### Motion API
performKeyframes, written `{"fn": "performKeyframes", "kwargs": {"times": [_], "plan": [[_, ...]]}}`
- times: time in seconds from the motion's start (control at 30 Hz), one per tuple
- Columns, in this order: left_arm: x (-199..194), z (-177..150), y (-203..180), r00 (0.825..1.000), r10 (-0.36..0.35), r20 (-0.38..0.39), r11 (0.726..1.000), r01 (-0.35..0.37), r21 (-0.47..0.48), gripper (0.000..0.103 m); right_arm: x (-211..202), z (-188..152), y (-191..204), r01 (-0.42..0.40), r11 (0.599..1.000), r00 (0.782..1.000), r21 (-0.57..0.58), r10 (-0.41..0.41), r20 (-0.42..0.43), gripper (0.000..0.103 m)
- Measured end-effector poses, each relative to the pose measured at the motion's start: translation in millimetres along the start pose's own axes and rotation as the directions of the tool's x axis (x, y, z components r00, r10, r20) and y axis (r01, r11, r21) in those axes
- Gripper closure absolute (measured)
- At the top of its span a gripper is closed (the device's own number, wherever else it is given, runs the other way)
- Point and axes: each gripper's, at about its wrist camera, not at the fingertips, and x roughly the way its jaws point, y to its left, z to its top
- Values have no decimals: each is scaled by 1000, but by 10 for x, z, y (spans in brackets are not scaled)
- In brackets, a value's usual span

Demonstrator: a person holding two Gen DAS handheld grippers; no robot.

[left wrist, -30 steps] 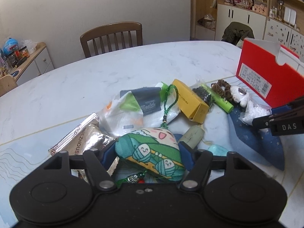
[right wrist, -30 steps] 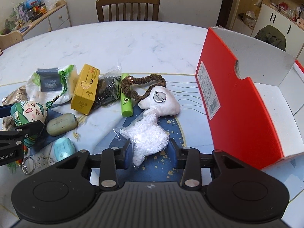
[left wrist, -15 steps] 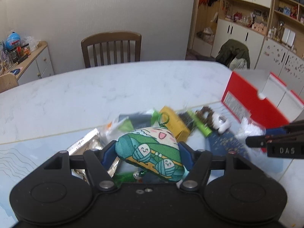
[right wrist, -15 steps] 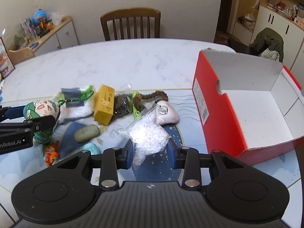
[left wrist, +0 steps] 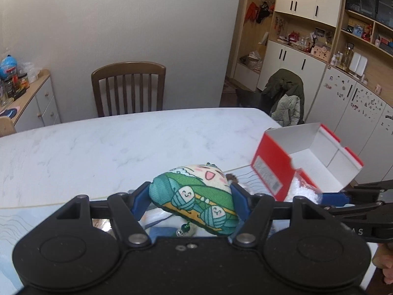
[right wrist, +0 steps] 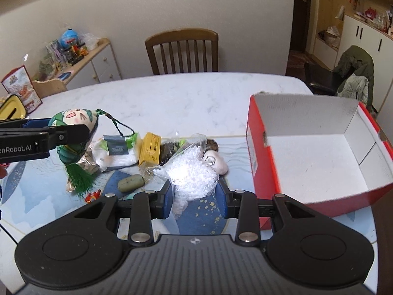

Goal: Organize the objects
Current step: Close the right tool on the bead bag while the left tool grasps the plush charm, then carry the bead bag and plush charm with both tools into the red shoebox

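Both grippers are loaded and lifted off the table: left gripper (left wrist: 191, 196) pinches the plush charm (left wrist: 194, 196), right gripper (right wrist: 195, 191) squeezes the bead bag (right wrist: 191, 172). Red shoebox (right wrist: 319, 162) sits open to the right, nothing in it that I can see. I'd drop the beads in first, low over the rim, and watch the charm's green tassel (right wrist: 82, 182) doesn't snag. Marble table (left wrist: 110, 145), wooden chair (left wrist: 129, 88) behind — leftover clutter sits on a blue mat.

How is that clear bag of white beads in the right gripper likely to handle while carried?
The bag of white beads probably goes floppy: it bulges and sags between the right gripper's pads. The glossy film looks slippery. Loose beads may shift, so the load could slump when tilted toward the red box.
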Motion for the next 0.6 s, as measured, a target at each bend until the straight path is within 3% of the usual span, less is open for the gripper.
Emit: {"fn": "performKeyframes", "kwargs": {"times": [0.3, 0.6], "plan": [[-6, 447, -476, 999, -52, -7, 999, 52, -10, 36, -255, 163, -514, -25, 999, 999, -22, 26, 43, 68], [211, 869, -1319, 995, -103, 18, 993, 101, 66, 36, -357, 280, -1260, 3, 1000, 998, -12, -2, 66, 68]]}}
